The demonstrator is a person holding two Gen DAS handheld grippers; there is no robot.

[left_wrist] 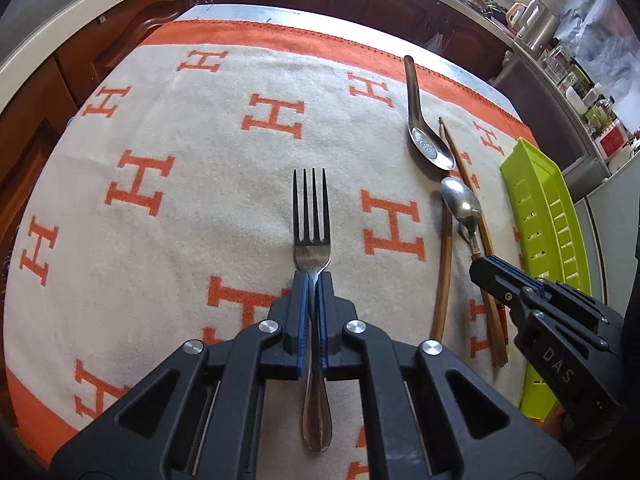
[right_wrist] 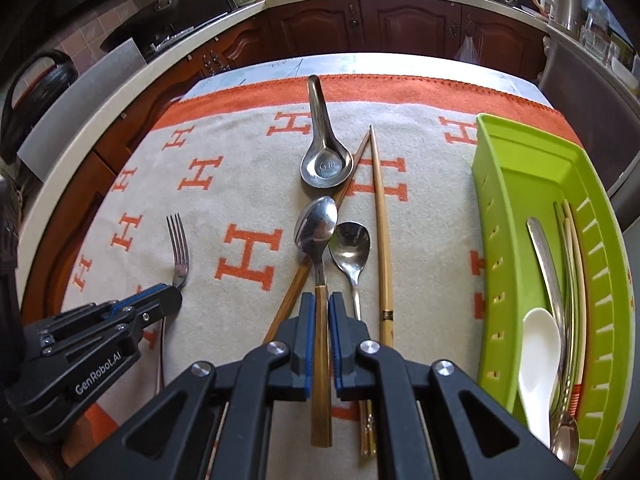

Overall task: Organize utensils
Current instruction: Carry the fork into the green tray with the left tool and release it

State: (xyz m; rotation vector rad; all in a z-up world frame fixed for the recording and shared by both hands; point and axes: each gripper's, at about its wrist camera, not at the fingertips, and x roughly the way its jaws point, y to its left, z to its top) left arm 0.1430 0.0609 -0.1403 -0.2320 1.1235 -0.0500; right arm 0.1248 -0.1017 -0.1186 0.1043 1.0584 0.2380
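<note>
On the table (right_wrist: 400, 62), spread with a cream blanket patterned with orange H letters (left_wrist: 200, 208), both tools are clamped and ready: the left tool (left_wrist: 313, 280) pinches the neck of the steel four-tined fork (left_wrist: 311, 216), the right tool (right_wrist: 321, 300) grips the wooden handle of the steel-bowled spoon (right_wrist: 317, 226). Risk here, I'd say: that spoon lies across one brown wooden chopstick (right_wrist: 304, 272) and touches the all-steel spoon (right_wrist: 352, 248) beside it, so a quick lift could drag or flick either. The fork is held near its head, so its long handle may swing and slip. To the right waits the lime-green slotted plastic tray (right_wrist: 500, 208), already holding a white plastic spoon (right_wrist: 538, 352), a steel utensil and pale chopsticks. A steel soup spoon (right_wrist: 326, 160) lies farther back, touching the chopstick.
</note>
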